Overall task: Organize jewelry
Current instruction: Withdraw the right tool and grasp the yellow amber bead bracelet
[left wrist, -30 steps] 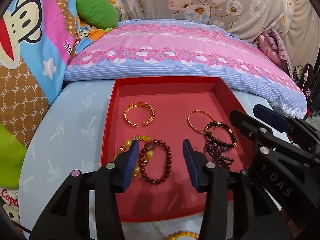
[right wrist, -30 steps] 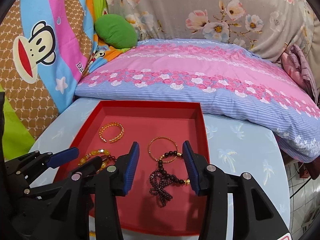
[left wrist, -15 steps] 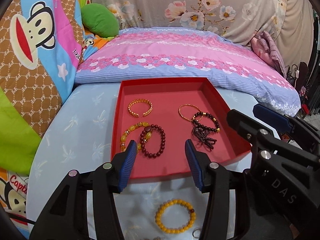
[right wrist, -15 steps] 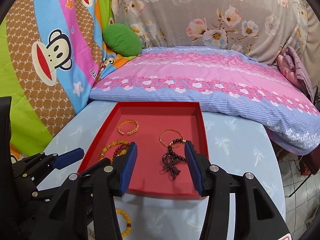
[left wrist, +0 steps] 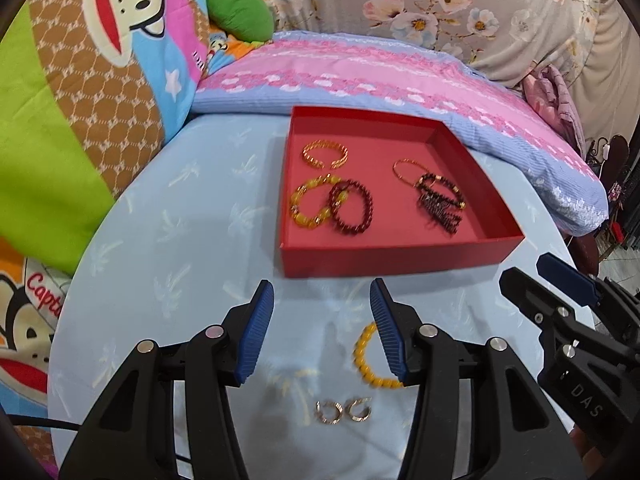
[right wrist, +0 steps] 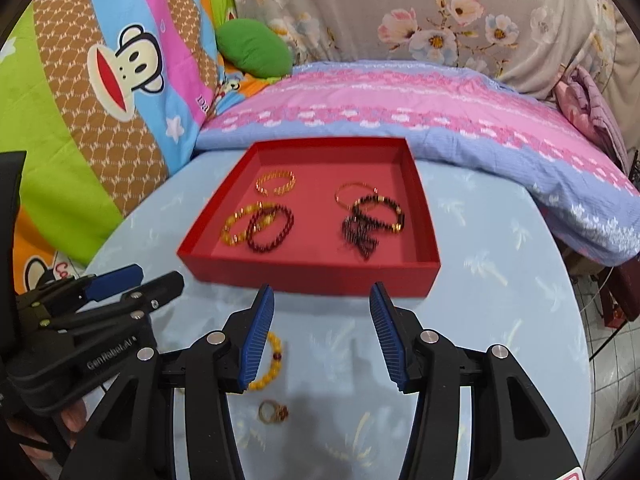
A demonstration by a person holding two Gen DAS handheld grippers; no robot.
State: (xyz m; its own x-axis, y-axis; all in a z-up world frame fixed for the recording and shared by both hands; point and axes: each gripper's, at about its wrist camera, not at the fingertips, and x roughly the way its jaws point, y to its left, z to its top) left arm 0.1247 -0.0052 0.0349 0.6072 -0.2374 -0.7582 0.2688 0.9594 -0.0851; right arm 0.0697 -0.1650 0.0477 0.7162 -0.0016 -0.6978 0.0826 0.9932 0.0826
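A red tray (left wrist: 396, 258) (right wrist: 308, 272) sits on the light blue table and holds a gold cuff (left wrist: 325, 154), a yellow bead bracelet (left wrist: 310, 206), a dark red bead bracelet (left wrist: 352, 208), a thin gold bangle (left wrist: 408, 170) and a dark beaded piece (left wrist: 440, 202). On the table before the tray lie a yellow bead bracelet (left wrist: 366, 360) (right wrist: 270, 368), two gold hoop earrings (left wrist: 342, 410) and a gold ring with a red stone (right wrist: 274, 412). My left gripper (left wrist: 322, 332) is open and empty above them. My right gripper (right wrist: 322, 334) is open and empty, beside the left.
A pink and blue pillow (left wrist: 380, 76) lies behind the tray. A monkey-print cushion (left wrist: 100, 60) stands at the left, with a green cushion (left wrist: 240, 10) behind. The round table's right edge (right wrist: 576, 320) drops to a tiled floor.
Both grippers have pulled back and up from over the tray. The loose bracelet, earrings and ring on the table in front of the tray have come into view.
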